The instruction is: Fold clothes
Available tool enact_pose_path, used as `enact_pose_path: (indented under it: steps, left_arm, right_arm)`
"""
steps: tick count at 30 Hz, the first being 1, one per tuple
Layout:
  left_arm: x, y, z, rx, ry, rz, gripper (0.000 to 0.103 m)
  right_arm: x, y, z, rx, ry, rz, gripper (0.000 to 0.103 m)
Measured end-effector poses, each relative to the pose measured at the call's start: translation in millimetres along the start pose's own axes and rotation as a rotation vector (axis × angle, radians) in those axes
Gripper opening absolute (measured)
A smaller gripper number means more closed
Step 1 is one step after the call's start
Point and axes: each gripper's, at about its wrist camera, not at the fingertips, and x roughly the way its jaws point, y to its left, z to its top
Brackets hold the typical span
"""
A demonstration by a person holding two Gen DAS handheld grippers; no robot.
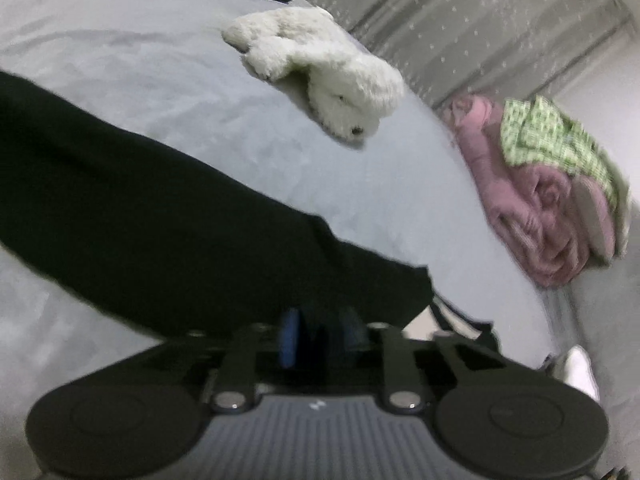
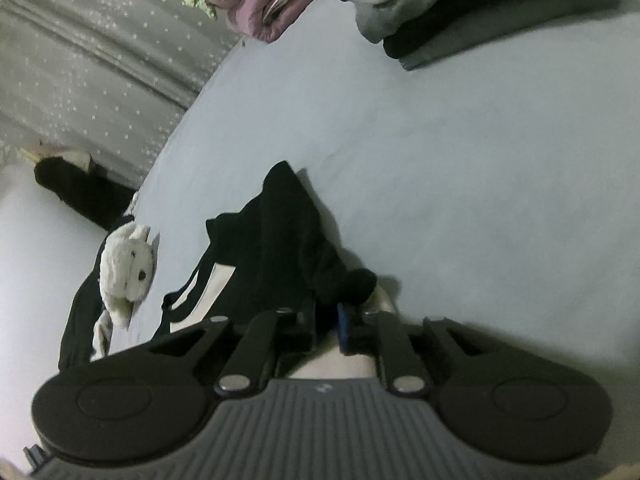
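Though blurred at the tips, shows left gripper (image 1: 320, 334) narrowly parted at the edge of the black garment (image 1: 160, 208), stretched across the grey sheet (image 1: 200, 80) near a white plush toy (image 1: 340, 80); cannot tell if gripped. Likewise right gripper (image 2: 327, 322): slim gap, garment bunched at fingertips, hold unclear.

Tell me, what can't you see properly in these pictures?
- Left gripper fingertips: left view, lost against the black garment; grip unclear.
- Right gripper tips: right view, the garment covers them.
- Folded stack: right view, cut off by the top edge.
- Pink bundle: left view, blurred.
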Motion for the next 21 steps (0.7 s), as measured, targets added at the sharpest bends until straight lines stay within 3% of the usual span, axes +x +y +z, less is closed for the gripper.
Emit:
enact_pose_path:
  steps: [2,6,7,8,13,19,21]
  left_arm:
    - [7,4,1,-0.044,0.016,-0.032,0.036]
    - [19,-3,-8,-0.006,0.008,0.001,0.031]
    - [19,-6,-11,0.025,-0.006,0.025,0.021]
    - [19,-8,-12,0.036,-0.014,0.03,0.003]
    - [9,-18,-14,0.074,-0.083,0.008,0.002]
    - [11,-23,-16,0.114,-0.085,0.038,0.002]
    - [10,-25,-17,0.126,-0.094,0.036,0.002]
  right_arm:
    - [-8,3,0,-0.023,0.0,0.001,0.045]
    - [-20,22,-1,-0.138,-0.053,-0.015,0.047]
    - [-18,28,1,-0.173,-0.066,-0.027,0.048]
    - [-16,33,3,-0.208,-0.079,-0.04,0.049]
    - [14,50,18,-0.356,-0.126,-0.077,0.05]
    - [68,42,38,-0.351,-0.131,-0.038,0.05]
    - [84,40,42,-0.35,-0.113,-0.02,0.046]
